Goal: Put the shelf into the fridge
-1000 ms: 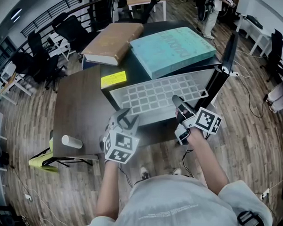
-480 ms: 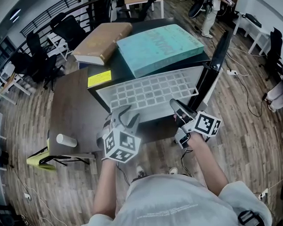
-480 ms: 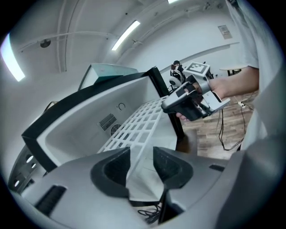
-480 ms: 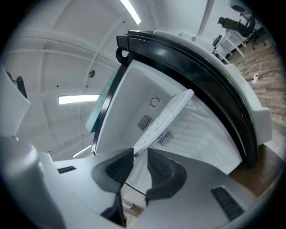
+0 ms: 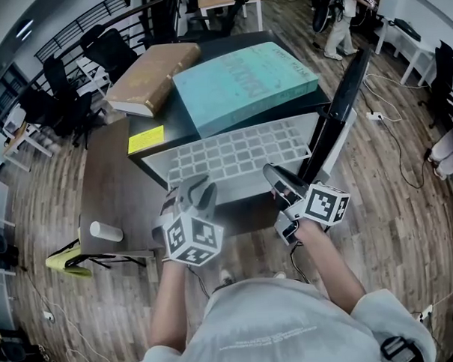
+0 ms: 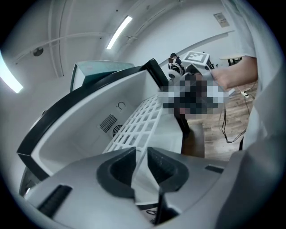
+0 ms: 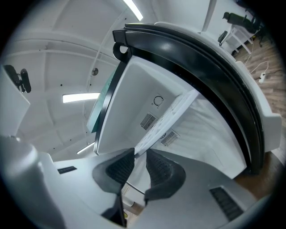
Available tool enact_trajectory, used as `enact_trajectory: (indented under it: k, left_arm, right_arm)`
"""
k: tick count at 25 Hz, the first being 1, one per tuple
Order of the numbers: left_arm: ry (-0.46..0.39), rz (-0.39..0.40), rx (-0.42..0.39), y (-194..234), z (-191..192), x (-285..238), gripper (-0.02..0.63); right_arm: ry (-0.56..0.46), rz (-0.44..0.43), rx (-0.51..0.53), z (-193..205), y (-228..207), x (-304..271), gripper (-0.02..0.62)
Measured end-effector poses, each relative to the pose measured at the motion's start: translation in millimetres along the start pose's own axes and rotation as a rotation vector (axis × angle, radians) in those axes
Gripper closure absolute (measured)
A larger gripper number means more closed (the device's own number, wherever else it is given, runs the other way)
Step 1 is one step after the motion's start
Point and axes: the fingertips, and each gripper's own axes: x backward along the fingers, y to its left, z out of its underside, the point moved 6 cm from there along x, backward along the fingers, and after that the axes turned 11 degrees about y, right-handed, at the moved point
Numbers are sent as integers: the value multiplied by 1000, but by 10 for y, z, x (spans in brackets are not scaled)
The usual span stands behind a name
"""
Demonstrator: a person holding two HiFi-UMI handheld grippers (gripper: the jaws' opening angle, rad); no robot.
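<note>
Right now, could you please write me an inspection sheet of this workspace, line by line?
Surface: brown table beside the fridge, on a wooden floor.
Job's things: white grid shelf lies partly inside the open fridge; the fridge door stands open at the right.
Clutter: teal box, brown box and yellow label on the fridge top; white cylinder on the table.
Grippers: left gripper closing, pads on the shelf's near edge; right gripper closing, shelf corner between its jaws, not yet pressed.
Cables: cable on the floor at the right.
Surroundings: office chairs; a person at the back.
</note>
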Motion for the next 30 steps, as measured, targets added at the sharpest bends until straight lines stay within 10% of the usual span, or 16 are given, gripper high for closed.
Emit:
enact_trajectory:
  k: [30]
  left_arm:
    - [52, -272, 142, 315, -155, -647, 505]
  right_arm:
    - [-58, 50, -48, -379, -230, -521, 502]
